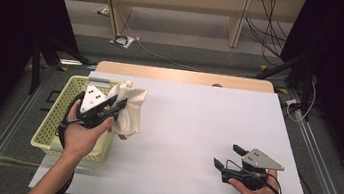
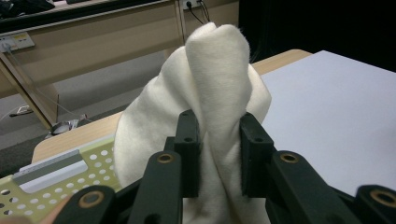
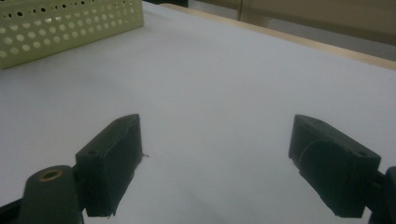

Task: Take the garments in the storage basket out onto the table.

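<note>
While claw-held: one cloth (image 2: 210, 84), one basket (image 1: 58, 122).

Basket (image 1: 52, 129) at the surface's (image 1: 196, 130) left edge, cloth (image 1: 129, 109) just right of the basket and raised off the surface, clamped in the left gripper (image 1: 118, 106), right gripper (image 1: 227, 157) well apart near the front right, jaws spread.

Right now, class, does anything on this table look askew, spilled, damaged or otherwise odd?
Nothing stands out. The white cloth is bunched, but only because the left gripper pinches it beside the yellow basket. The right gripper rests open over the bare white table.
</note>
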A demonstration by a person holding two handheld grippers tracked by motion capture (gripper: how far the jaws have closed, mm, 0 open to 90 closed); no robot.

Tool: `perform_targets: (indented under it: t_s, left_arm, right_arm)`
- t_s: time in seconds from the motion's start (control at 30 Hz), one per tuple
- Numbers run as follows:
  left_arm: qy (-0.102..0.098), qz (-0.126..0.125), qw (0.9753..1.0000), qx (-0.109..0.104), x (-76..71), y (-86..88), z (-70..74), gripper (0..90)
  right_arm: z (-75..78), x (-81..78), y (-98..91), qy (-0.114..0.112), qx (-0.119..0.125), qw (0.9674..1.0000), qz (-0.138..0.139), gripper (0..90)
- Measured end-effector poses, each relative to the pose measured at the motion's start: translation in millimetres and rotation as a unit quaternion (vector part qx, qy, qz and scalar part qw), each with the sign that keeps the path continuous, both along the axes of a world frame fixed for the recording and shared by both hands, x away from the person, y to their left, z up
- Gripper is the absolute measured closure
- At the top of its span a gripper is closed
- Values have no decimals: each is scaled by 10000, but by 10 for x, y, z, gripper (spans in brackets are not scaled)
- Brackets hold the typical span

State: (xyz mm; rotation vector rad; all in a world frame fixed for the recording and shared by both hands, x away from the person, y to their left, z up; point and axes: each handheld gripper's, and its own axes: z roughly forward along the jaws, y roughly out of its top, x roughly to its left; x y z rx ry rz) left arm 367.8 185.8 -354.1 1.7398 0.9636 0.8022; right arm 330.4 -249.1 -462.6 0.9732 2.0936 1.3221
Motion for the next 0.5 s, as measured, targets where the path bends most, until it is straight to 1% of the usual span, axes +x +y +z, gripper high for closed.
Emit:
perform_targets:
  t_s: [0.5]
  left_arm:
    - [18,-134,9999,37,-27,-81,-16,728]
  right_arm:
    - [0,-2,0,2,-5,10000,3,184]
